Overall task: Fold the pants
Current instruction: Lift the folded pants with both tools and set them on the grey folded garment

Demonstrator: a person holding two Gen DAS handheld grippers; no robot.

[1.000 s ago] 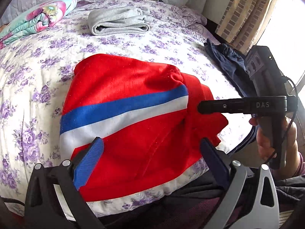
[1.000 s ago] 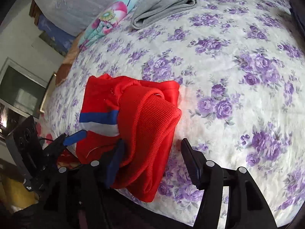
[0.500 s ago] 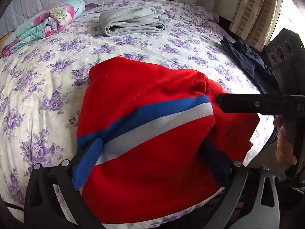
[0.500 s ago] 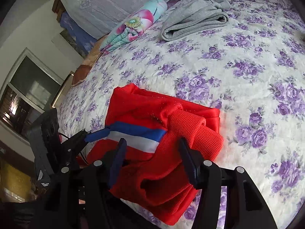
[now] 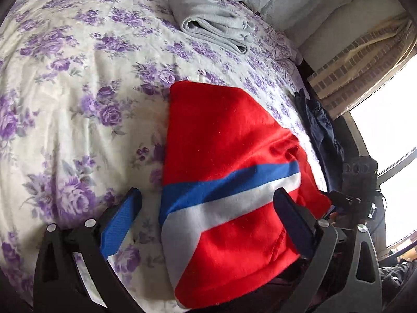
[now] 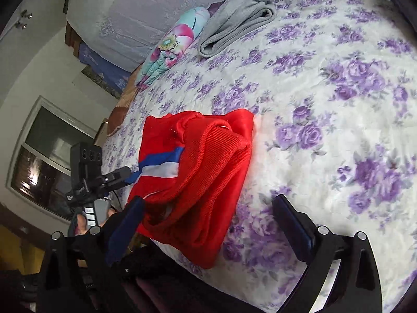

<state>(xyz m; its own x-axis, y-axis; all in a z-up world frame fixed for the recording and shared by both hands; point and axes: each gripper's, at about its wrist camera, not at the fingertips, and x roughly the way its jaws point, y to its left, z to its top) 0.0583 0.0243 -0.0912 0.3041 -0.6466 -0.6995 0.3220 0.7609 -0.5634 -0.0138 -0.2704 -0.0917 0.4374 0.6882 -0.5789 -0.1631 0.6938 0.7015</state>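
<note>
Red pants with a blue and white stripe lie folded into a bundle at the near edge of the floral bed; they also show in the right wrist view. My left gripper is open, its fingers straddling the striped near end of the bundle without gripping it. My right gripper is open, spread over the ribbed end of the bundle at the bed's edge. The right gripper's body shows at the bundle's right side in the left wrist view. The left gripper shows at the left in the right wrist view.
Folded grey pants lie further back on the bed, also in the right wrist view. A rolled floral blanket lies near the headboard. Dark blue clothing hangs at the bed's right edge by a curtain and window.
The left wrist view has swung left and tilted, so the bundle now sits right of centre. The right gripper has drawn back from the bundle's right end and its fingers have spread wider.
</note>
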